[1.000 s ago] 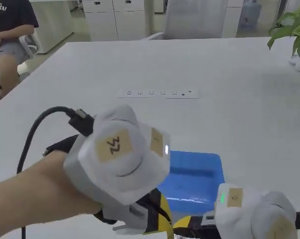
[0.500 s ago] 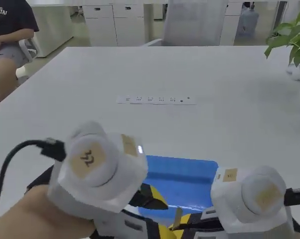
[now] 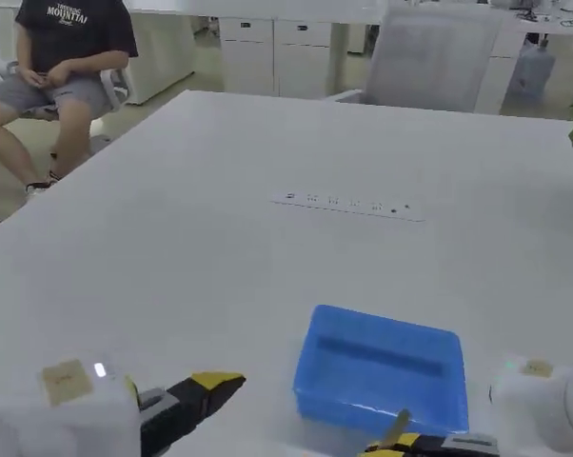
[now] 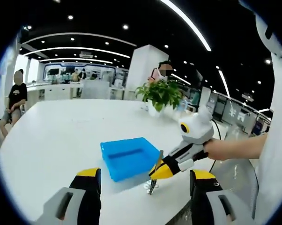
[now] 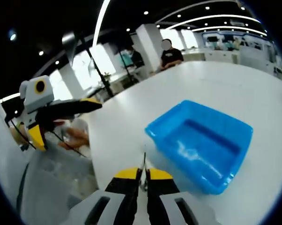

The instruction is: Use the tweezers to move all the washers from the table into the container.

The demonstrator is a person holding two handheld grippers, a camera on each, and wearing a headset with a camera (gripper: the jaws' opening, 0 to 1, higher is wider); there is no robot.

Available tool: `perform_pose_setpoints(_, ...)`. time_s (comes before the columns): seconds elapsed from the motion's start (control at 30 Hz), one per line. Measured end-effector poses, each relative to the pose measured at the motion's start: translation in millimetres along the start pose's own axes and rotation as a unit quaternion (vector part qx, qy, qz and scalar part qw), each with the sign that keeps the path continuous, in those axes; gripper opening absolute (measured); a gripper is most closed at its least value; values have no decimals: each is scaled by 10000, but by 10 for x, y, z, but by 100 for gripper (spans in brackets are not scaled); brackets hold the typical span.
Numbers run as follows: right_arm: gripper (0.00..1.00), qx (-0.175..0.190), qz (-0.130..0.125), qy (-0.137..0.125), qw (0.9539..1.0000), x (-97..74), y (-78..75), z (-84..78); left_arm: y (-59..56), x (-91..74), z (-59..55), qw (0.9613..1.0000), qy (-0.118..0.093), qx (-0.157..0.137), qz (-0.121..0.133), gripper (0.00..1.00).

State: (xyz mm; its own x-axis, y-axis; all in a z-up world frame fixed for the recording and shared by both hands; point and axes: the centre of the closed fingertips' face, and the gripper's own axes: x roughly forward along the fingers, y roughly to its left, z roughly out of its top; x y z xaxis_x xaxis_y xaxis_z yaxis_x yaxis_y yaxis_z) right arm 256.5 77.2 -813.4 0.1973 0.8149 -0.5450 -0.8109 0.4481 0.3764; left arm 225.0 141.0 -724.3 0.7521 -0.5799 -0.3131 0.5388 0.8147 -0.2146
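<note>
The blue container (image 3: pixel 382 367) sits on the white table near its front edge. My right gripper (image 3: pixel 429 444) comes in low at the right and is shut on thin metal tweezers (image 3: pixel 397 427), just in front of the container. In the left gripper view the tweezers (image 4: pixel 155 173) point down at a few small washers (image 4: pixel 147 188) on the table beside the container (image 4: pixel 129 157). My left gripper (image 3: pixel 210 388) is at the bottom left, away from the container; its jaws stand wide open (image 4: pixel 145 183) with nothing between them. The right gripper view shows shut jaws (image 5: pixel 143 173) and the container (image 5: pixel 202 140).
A white power strip (image 3: pixel 348 204) lies mid-table beyond the container. A seated person (image 3: pixel 68 48) is off the far left corner, and a grey chair (image 3: pixel 439 57) stands behind the far edge. A potted plant (image 4: pixel 162 96) stands at the table's right side.
My left gripper has dropped from the middle of the head view to the bottom left, uncovering the container. The head camera has also shifted. The right gripper stays low by the container.
</note>
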Motion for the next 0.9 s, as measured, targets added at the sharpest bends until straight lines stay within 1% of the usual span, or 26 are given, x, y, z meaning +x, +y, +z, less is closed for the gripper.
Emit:
perform_pose_setpoints(0.03,2,17,1,3,10000,-5,8,-4,19,-7,11,9999,-94,-12,62,80)
perform_pose_setpoints(0.07,2,0,3,-17,10000,-15,26,-6,48,-15,32,9996,-250,-42,153,82)
perform_pose_setpoints(0.1,2,-17,11,-60,10000,-30,48,4,60,-10,46,9992,-348,-5,175,84)
perform_pose_setpoints(0.13,2,-4,30,-85,10000,-38,67,13,86,-3,70,9984,-513,-51,243,86)
perform_pose_setpoints(0.17,2,34,61,-130,9999,-53,94,26,86,7,83,9979,-585,-140,253,88)
perform_pose_setpoints(0.2,2,59,73,-173,9998,-66,106,39,101,19,108,9963,-757,-295,265,92)
perform_pose_setpoints(0.23,2,98,85,-212,9997,-87,127,56,114,27,124,9953,-841,-386,290,95)
perform_pose_setpoints(0.27,2,103,92,-231,9996,-103,143,66,118,21,138,9948,-890,-396,294,97)
perform_pose_setpoints(0.3,2,108,79,-255,9996,-121,150,78,122,16,176,9941,-990,-274,335,98)
perform_pose_setpoints(0.33,2,111,36,-302,9995,-151,148,102,149,-3,229,9923,-1153,-48,447,99)
perform_pose_setpoints(0.37,2,120,20,-317,9994,-171,145,117,148,-11,232,9922,-1165,54,451,99)
perform_pose_setpoints(0.43,2,135,-68,-429,9990,-232,117,174,169,-20,207,9921,-1107,167,561,99)
perform_pose_setpoints(0.47,2,147,-109,-482,9987,-268,106,206,190,-17,192,9921,-1046,277,632,99)
perform_pose_setpoints(0.5,2,154,-129,-508,9985,-292,101,226,196,-12,179,9923,-1008,319,647,99)
perform_pose_setpoints(0.6,2,124,-266,-591,9978,-374,63,295,173,12,138,9935,-884,389,606,99)
perform_pose_setpoints(0.63,2,129,-318,-606,9976,-403,42,318,151,25,128,9937,-846,451,585,99)
perform_pose_setpoints(0.7,2,140,-406,-664,9969,-455,0,365,149,33,103,9935,-755,599,612,99)
perform_pose_setpoints(0.8,2,173,-478,-718,9961,-515,-56,430,128,49,82,9940,-675,636,583,99)
perform_pose_setpoints(0.9,2,135,-622,-828,9945,-597,-147,550,117,54,64,9942,-610,673,569,98)
